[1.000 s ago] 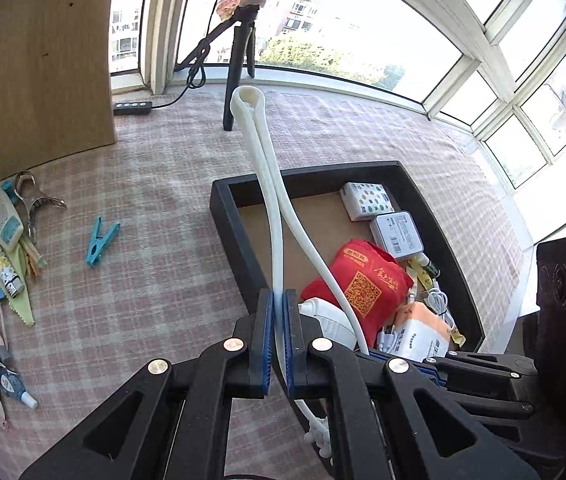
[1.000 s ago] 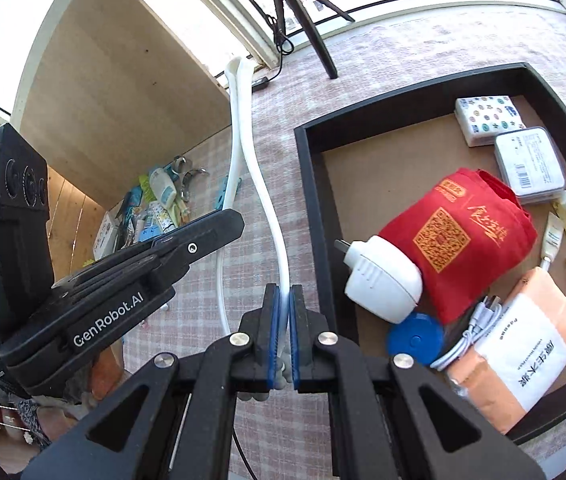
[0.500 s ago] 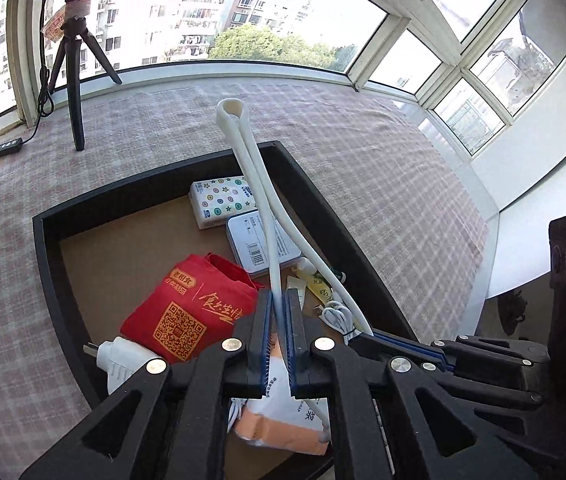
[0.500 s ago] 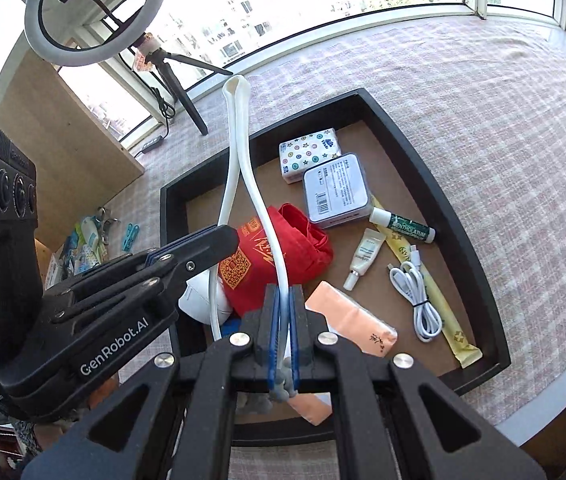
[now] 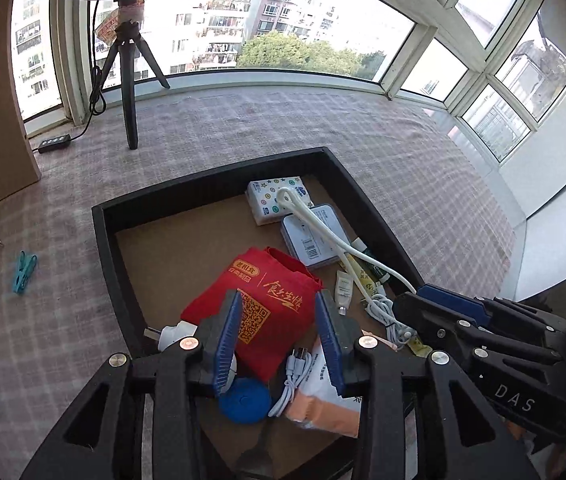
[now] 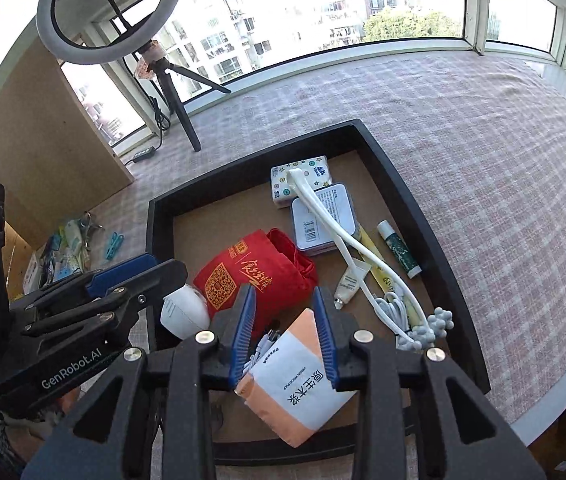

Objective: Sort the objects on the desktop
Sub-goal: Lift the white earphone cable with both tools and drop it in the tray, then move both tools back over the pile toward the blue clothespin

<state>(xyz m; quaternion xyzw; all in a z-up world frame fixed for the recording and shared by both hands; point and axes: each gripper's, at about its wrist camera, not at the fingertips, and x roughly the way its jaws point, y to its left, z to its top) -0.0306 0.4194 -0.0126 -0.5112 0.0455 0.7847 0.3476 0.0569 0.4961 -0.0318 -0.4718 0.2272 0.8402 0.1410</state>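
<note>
Left wrist view: my left gripper (image 5: 279, 336) has its blue-padded jaws apart & opening, nothing pinched between them. Just ahead of the pads, w/in the black rectangular tray (image 5: 103, 240), sits the red fabric bag (image 5: 259, 300) w/ a QR code and gold Chinese script, unreadable to me. The long white bendy plastic stick w/ a looped end (image 5: 323, 228) lies loose in the tray, ahead & right of the jaws, its loop on the white tissue pack printed w/ stars & dots (image 5: 271, 196), crossing the white flat box w/ a barcode label (image 5: 315, 240). Close under the jaws: blue round cap (image 5: 245, 402) and orange-and-white paper pack (image 5: 323, 404). My right gripper (image 5: 443, 312) shows at right, body marked "DAS".

Right wrist view: right gripper (image 6: 285, 332) jaws also parted & opening, empty; the orange pack (image 6: 295, 392) lies below them w/ vertical Chinese print, not gripped. The stick (image 6: 347, 240) runs ahead-right, its knobby grey end (image 6: 431, 328) just right of the jaws. Left gripper (image 6: 131, 276) at left reads "GenRobot.AI". Green-labelled tube (image 6: 399, 250) lies further right; text too small.
</note>
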